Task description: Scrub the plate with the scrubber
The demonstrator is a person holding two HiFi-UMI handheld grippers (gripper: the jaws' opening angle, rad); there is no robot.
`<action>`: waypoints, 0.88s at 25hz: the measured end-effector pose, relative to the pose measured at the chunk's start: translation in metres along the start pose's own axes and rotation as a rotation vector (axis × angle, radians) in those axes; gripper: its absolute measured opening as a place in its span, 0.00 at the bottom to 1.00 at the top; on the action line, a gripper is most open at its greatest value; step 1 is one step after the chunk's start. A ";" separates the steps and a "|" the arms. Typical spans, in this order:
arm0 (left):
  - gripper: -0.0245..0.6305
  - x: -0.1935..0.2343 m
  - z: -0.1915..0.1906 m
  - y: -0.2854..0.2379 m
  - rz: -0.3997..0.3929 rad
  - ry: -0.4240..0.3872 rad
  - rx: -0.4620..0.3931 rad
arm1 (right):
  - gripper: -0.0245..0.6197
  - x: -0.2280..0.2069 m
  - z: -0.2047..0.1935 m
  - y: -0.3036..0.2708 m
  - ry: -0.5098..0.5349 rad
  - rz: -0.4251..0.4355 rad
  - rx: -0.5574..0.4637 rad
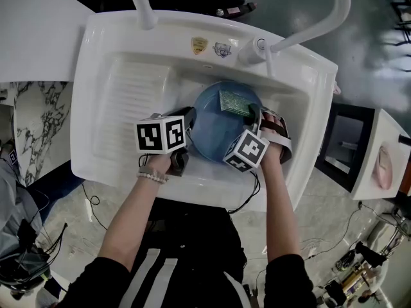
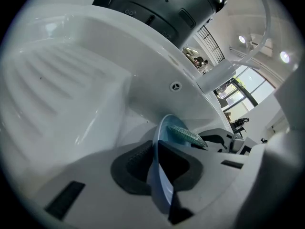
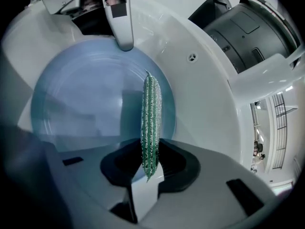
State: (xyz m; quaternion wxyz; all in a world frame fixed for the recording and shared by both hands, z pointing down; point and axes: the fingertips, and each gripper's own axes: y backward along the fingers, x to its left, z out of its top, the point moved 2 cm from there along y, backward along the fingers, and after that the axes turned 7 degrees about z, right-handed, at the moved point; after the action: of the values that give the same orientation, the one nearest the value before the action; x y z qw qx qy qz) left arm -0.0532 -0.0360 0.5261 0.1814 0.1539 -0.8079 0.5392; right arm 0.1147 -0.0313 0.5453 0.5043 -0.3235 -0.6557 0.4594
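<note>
Blue plate (image 3: 86, 99) edge-on in left tongs (image 2: 159, 173), green scrubber (image 3: 150, 123) in right tongs (image 3: 148, 168)

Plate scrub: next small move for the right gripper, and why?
Probably sweep the right gripper a short stroke across the plate toward its centre. It is shut on the green scrubber, which sits over the plate's far part, while the left gripper clamps the plate's rim inside the sink, so the plate looks braced.

Overhead and close-up views, shared sink (image 1: 309, 98)
</note>
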 end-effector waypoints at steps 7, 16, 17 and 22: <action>0.09 0.001 0.001 0.000 0.000 0.001 -0.005 | 0.18 0.029 -0.019 0.006 -0.015 0.078 0.043; 0.09 0.001 0.001 0.000 0.003 -0.010 -0.006 | 0.18 0.072 -0.030 0.031 -0.033 0.249 0.047; 0.09 0.001 0.002 0.000 0.003 -0.009 -0.007 | 0.18 0.076 -0.030 0.033 -0.033 0.267 0.045; 0.09 0.001 0.002 0.000 0.002 -0.009 -0.013 | 0.18 0.093 -0.028 0.043 -0.028 0.346 0.030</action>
State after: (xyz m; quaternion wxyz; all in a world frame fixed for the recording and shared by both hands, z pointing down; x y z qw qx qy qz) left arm -0.0542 -0.0385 0.5261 0.1784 0.1544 -0.8124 0.5332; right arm 0.1137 0.0746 0.5407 0.4133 -0.4173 -0.5905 0.5535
